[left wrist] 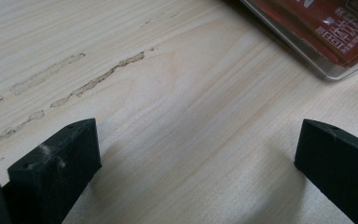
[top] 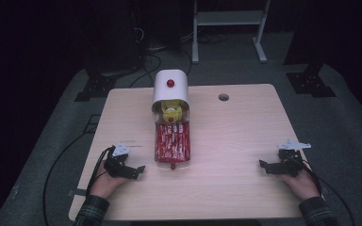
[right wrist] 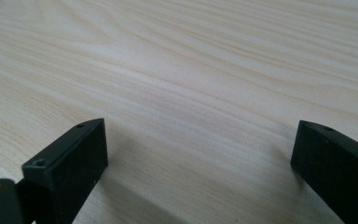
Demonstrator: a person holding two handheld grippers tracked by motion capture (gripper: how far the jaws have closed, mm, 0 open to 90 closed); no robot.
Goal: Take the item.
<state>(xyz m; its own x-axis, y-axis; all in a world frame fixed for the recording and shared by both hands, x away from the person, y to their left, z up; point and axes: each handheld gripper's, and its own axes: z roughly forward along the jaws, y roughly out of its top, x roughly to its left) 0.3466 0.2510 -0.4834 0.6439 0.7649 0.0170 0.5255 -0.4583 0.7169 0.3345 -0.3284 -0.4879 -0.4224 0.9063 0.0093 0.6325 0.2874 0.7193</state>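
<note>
— While both hands rest on the wooden table (top: 235,141), where does the likely work piece sit?

— Mid-table, toward the far side. A white round-topped box (top: 170,89) with a red knob (top: 170,83) stands there, and a clear tray (top: 172,162) slid out of its front reaches toward the person. Red packets (top: 172,141) fill the tray in rows, and something yellow (top: 171,113) sits in the mouth of the box; what it is cannot be made out.

— And the tongs?

— The left gripper (top: 139,170) lies just beside the tray's near left corner, jaws spread wide, nothing between them; its own view has the corner of the tray and a red packet (left wrist: 340,32) close ahead. The right gripper (top: 265,165) lies well apart at the table's right side, jaws equally wide over bare wood, holding nothing.

— How would the things handle?

— As a judgement: the packets look like light, soft foil sachets, glossy and so probably slippery, and they would crumple rather than break. A pinch across one packet's end seems safest. The tray looks thin, stiff and light; it would likely slide if nudged, so its front lip or the red knob (top: 172,165) at its near end is the natural hold.
</note>
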